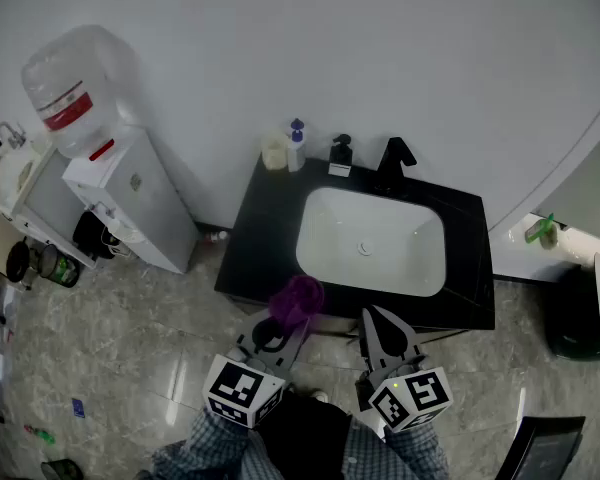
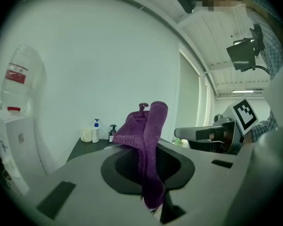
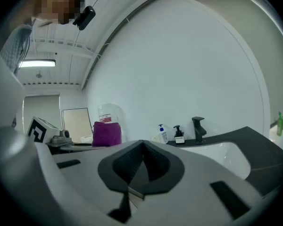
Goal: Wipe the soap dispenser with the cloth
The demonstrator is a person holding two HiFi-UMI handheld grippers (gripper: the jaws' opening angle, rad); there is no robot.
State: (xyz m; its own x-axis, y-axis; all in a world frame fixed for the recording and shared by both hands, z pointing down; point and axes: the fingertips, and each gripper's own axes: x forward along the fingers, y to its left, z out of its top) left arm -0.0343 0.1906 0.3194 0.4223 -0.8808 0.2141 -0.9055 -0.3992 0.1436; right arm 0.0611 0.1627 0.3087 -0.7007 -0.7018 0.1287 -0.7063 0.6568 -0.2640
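Note:
A purple cloth (image 1: 298,300) is pinched in my left gripper (image 1: 280,326), which hovers at the near edge of the black vanity top (image 1: 268,213); in the left gripper view the cloth (image 2: 148,140) droops between the jaws. My right gripper (image 1: 378,330) is shut with nothing in it, just right of the left one. The black soap dispenser (image 1: 341,155) with a white label stands at the back of the counter, left of the black tap (image 1: 394,158). It is small in the right gripper view, as the dispenser (image 3: 178,134), and in the left gripper view (image 2: 112,132).
A white basin (image 1: 372,241) fills the middle of the counter. A white bottle with a blue pump (image 1: 296,146) and a pale cup (image 1: 274,151) stand at the back left corner. A water cooler (image 1: 115,173) stands left of the vanity, a white ledge with a green item (image 1: 540,230) on the right.

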